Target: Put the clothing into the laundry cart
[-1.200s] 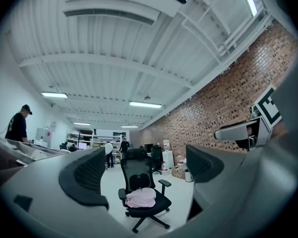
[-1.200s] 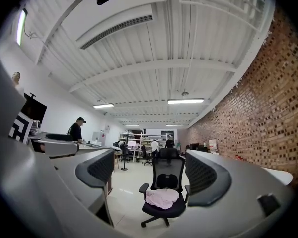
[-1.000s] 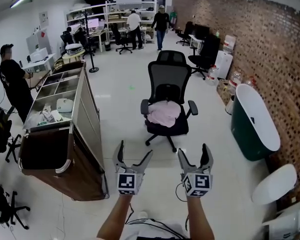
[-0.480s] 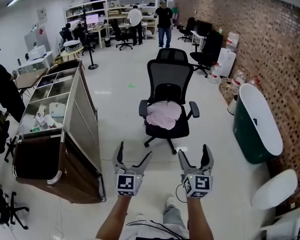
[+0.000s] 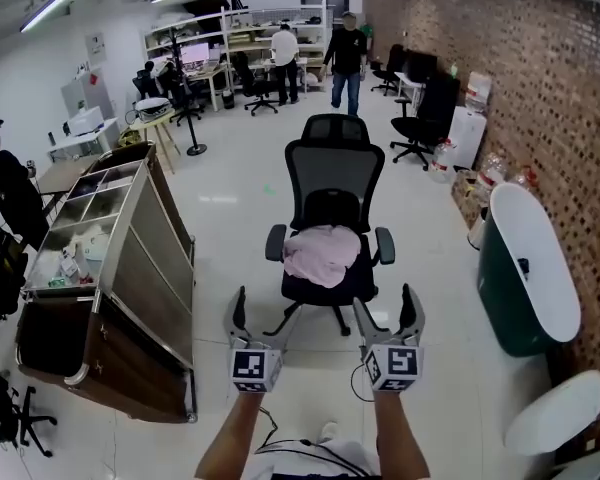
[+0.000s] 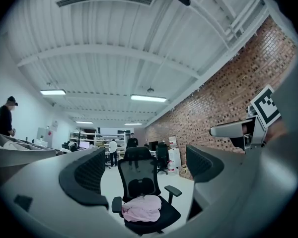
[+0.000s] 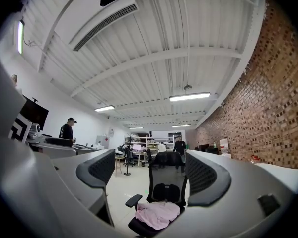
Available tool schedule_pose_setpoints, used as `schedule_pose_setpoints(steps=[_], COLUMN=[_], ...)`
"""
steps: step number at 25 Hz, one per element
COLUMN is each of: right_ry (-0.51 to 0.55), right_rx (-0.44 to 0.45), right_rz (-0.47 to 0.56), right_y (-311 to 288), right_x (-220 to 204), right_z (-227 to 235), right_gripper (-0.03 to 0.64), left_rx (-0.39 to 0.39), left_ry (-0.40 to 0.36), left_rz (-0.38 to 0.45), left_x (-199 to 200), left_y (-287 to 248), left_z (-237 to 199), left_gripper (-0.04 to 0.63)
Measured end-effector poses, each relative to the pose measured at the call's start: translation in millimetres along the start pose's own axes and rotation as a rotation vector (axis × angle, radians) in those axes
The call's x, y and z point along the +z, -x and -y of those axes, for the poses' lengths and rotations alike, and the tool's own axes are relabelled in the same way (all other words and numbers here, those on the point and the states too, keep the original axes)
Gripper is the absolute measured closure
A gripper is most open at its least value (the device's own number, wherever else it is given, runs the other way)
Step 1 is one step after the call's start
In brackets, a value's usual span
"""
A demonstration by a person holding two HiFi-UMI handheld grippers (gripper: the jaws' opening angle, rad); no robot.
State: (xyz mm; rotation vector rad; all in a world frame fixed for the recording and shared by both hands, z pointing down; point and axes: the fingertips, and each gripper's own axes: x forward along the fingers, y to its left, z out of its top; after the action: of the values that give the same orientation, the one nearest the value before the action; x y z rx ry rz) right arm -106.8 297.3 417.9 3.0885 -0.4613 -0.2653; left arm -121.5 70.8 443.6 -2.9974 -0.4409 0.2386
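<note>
Pink clothing point(image 5: 322, 255) lies in a loose heap on the seat of a black chair point(image 5: 335, 180), touched by neither claw. The cart point(image 5: 152, 273), a steel-sided trolley with a dark bag at its near end, stands at the chair's 9 o'clock, with a strip of white floor point(image 5: 230, 218) between them.

The job appears to be at its very start. Nothing pink shows in the cart, though the inside of the bag is too dark to read. The pick-up, the carry across and the drop all seem still to be done.

The left claw point(image 5: 268, 306) and the right claw point(image 5: 385, 300) are held side by side at the chair's 6 o'clock, near its base and clear of the garment. Both have their jaws wide apart and hold nothing. Each claw's own view frames the chair and its heap through the gap, some way ahead. Two bare forearms reach forward from the bottom of the head view, roughly parallel, with the claws pointing about level at the chair.

A white tub point(image 5: 535, 268) with green sides sits at 3 o'clock along the brick wall. One person point(image 5: 10, 193) stands beyond the cart at 9 o'clock, and others are near the shelving at 12.
</note>
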Motion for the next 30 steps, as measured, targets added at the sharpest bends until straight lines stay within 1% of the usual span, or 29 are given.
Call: schedule_pose_setpoints(steps=[2, 5, 9, 12, 16, 18, 21, 23, 27, 30], right_ry=[-0.016, -0.042, -0.064, -0.078, -0.064, -0.054, -0.044, -0.040, -0.036, -0.021], right_rx=[0.009, 0.023, 0.050, 0.054, 0.073, 0.073, 0.040, 0.020, 0.000, 0.003], right_rz=[-0.005, -0.018, -0.030, -0.033, -0.049, -0.058, -0.062, -0.065, -0.066, -0.067], right_y=[-7, -16, -31, -45, -67, -78, -97, -111, -145, -178], right_x=[-6, -16, -28, -37, -45, -48, -49, -49, -51, -55], right_z=[20, 39, 49, 56, 61, 65, 75, 79, 75, 63], right_gripper=[0.156, 0.160, 0.161, 0.161, 0.161, 0.161, 0.161, 0.161, 0.161, 0.161], left_rx=[0.004, 0.026, 0.038, 0.045, 0.054, 0.032, -0.030, -0.049, -0.073, -0.083], left_ry=[-0.001, -0.011, -0.028, -0.035, -0.027, -0.014, -0.014, -0.010, -0.010, -0.008], left_rz=[-0.005, -0.023, -0.041, -0.048, -0.061, -0.062, -0.046, -0.034, -0.014, -0.003], left_x=[0, -9, -10, -17, -25, -27, -25, -24, -28, -34], left_y=[-14, -28, -46, -59, -83, -100, -130, -146, -179, -202], left_z=[14, 23, 27, 26, 21, 23, 26, 23, 4, -20], left_gripper=[0.106, 0.114, 0.117, 0.115, 0.115, 0.115, 0.115, 0.115, 0.115, 0.115])
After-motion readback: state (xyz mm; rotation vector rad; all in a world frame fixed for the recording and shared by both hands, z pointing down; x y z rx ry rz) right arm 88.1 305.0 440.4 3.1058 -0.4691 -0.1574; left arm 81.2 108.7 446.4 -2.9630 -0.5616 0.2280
